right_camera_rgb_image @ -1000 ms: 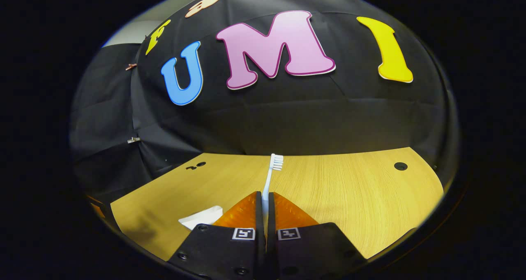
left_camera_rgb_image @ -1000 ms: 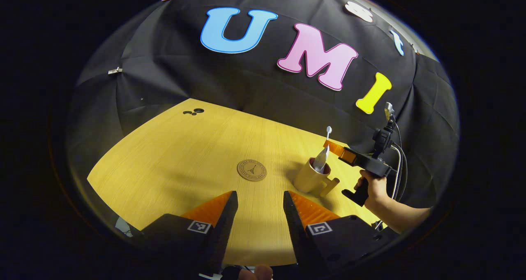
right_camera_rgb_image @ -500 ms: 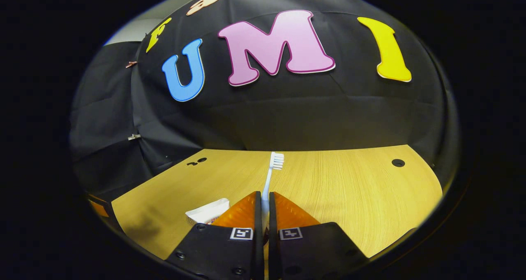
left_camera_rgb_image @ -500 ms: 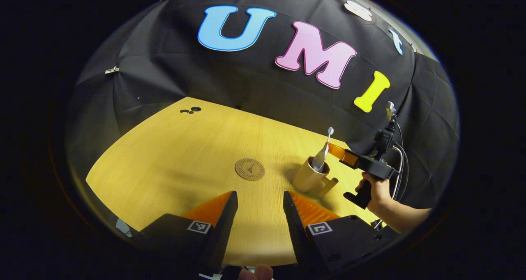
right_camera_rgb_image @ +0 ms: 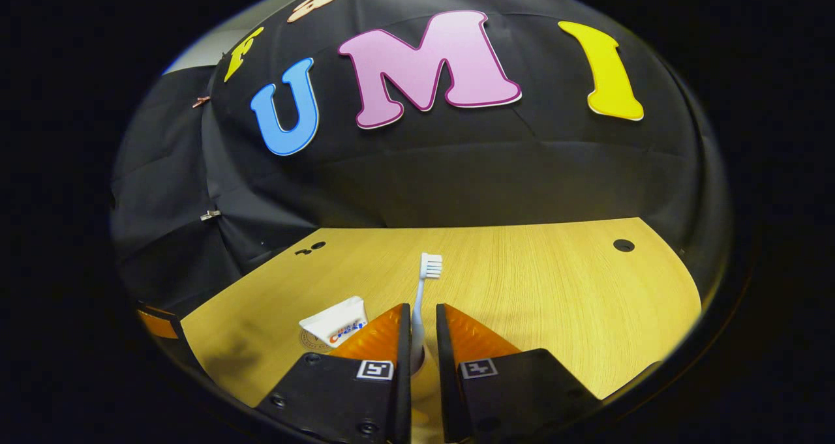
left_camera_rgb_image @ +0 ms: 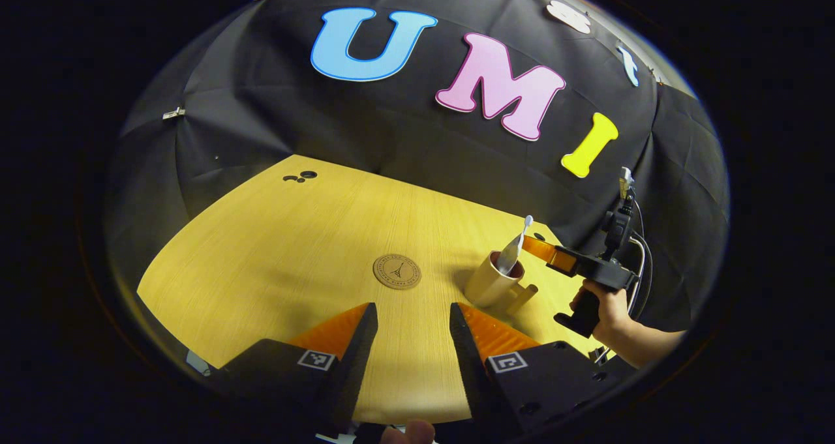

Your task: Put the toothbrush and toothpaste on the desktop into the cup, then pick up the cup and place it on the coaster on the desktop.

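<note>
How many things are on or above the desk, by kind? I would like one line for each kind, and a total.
Toothbrush: 1
Toothpaste: 1
Cup: 1
Coaster: 1
Grippers: 2, the left gripper and the right gripper
Total: 6

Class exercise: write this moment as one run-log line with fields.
stage: toothbrush released into cup | right tool: open around handle | left tool: open, idle | toothpaste: in cup | coaster: bare
</note>
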Tool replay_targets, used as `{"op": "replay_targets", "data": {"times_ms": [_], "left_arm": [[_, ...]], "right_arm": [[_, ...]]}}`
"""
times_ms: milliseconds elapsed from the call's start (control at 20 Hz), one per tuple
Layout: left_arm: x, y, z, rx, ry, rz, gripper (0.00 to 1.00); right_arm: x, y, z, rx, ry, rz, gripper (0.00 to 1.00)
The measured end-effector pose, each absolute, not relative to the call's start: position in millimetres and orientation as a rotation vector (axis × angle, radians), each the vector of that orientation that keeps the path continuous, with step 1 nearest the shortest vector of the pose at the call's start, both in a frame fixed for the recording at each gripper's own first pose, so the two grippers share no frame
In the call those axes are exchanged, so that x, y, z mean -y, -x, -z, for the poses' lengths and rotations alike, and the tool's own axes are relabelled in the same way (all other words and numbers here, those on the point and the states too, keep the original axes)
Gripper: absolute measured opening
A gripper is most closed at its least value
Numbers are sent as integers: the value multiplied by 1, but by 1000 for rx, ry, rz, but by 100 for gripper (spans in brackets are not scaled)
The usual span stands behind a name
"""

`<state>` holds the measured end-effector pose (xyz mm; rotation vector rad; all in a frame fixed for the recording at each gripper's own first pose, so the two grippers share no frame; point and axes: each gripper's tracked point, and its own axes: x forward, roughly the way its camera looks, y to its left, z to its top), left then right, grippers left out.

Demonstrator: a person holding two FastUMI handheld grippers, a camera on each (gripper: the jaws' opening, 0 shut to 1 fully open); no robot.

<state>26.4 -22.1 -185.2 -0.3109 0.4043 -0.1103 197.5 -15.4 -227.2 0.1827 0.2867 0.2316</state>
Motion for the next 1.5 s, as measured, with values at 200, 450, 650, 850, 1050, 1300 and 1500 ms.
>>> {"op": "replay_targets", "data": {"times_ms": [200,450,650,850,1050,1300,1500], "left_arm": [[26,-30,180,-394,299,125,71],[25,-34,174,-382,284,143,70],[17,-36,172,-374,266,140,70],[4,-31,175,-371,255,132,71],[-9,-21,183,-380,272,110,70],[-18,-3,192,-383,297,94,70],[-25,3,199,-387,325,75,70]], "right_arm": [[23,-184,223,-316,-202,-224,28],[19,-156,226,-403,-211,-230,32],[13,-135,238,-511,-212,-242,35],[8,-120,258,-647,-219,-251,54],[9,-113,276,-751,-182,-232,54],[6,-113,293,-861,-98,-234,54],[-1,-115,307,-949,-16,-264,54]]}}
